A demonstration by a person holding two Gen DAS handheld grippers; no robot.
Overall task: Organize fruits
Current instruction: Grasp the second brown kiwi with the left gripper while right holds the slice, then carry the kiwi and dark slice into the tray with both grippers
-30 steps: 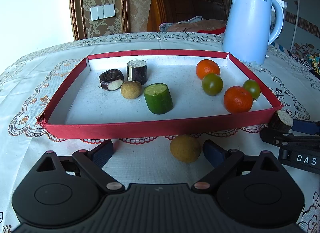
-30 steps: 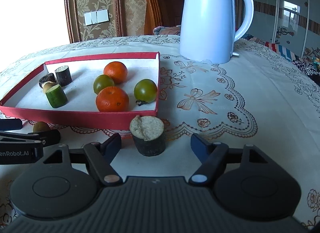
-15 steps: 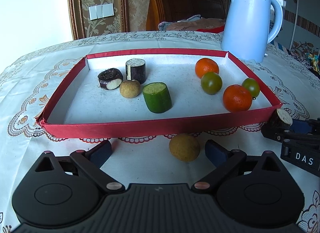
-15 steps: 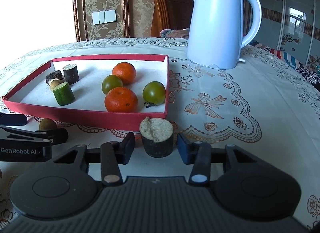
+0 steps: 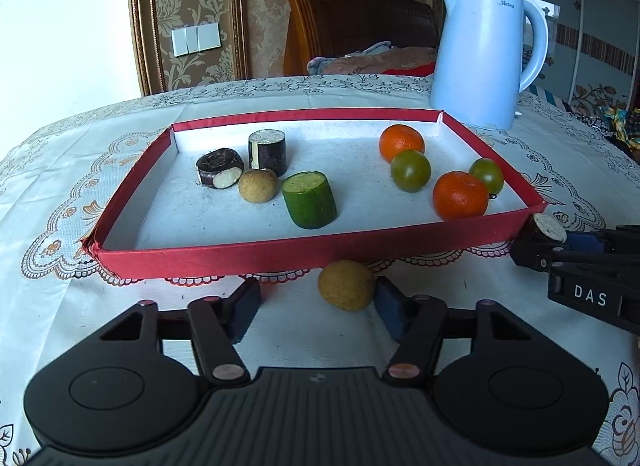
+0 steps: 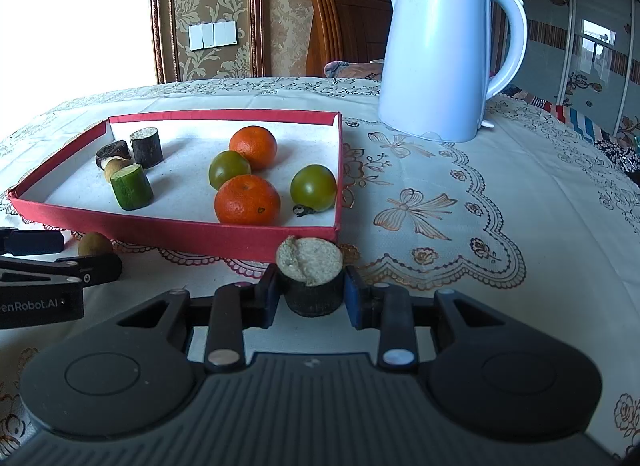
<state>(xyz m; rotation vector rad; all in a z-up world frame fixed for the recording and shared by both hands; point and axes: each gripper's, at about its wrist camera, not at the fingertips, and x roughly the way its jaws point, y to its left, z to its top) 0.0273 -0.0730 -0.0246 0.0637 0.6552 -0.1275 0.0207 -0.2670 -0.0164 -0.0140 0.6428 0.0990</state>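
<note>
Right gripper [image 6: 310, 298]: pads pressed on both sides of dark-skinned cylinder chunk [image 6: 311, 278], pale cut face up. Chunk on tablecloth [image 6: 460, 225] just outside near right corner of red tray [image 6: 168, 225], close to tray wall; whether touching it, cannot tell. Jaws just been closing, chunk between them.

Left gripper [image 5: 316, 306]: jaws partly spread, just been closing around round tan fruit [image 5: 346, 285]. Right pad at or against fruit; left pad clearly apart from it. No pinch yet. Fruit on cloth just outside tray's near wall, approx. mid-length.

Tray contents, left-wrist view:
- Left half: dark eggplant-like slice on its side [image 5: 219, 173], upright dark chunk [image 5: 267, 153] behind it, second tan round fruit [image 5: 257, 185] just beside both, green cucumber chunk [image 5: 309, 199] upright nearer near wall.
- Right half: orange [image 5: 401, 143] toward far wall, green tomato [image 5: 411, 170] touching it in front, second orange [image 5: 461, 195] near near right corner, second green tomato [image 5: 486, 175] just behind it by right wall.

Off-tray: white kettle [image 6: 444, 57] upright on cloth beyond tray's far right corner, apart from tray.
</note>
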